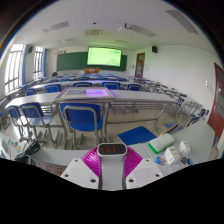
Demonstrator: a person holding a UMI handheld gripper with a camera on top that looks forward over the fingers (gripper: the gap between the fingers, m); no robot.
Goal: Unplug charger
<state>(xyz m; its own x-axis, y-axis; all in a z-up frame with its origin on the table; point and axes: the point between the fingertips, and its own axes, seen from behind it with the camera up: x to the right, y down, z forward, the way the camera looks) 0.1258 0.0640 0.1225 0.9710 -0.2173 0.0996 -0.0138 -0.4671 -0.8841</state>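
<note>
- Gripper view: the hand-held gripper is seen with its fingers spread apart, nothing pressed between the magenta pads.
- A small dark block with a reddish face, judged to be the charger, is found just ahead of the fingertips, in line with the gap between them; whether it is seated in a socket cannot be told.
- Beside it on the table, a blue flat item and a green-and-white packet are laid to the right.
- For a clean pull, the fingers should be brought straight forward until the block is flanked on both sides, then closed squarely on its body, not on any cable.
- The pull is best made along the plug's axis, without twisting, so that neighbouring items are not swept aside.
- Further off, rows of desks with blue chairs are seen.
- A lit projection screen is mounted on the far wall.
</note>
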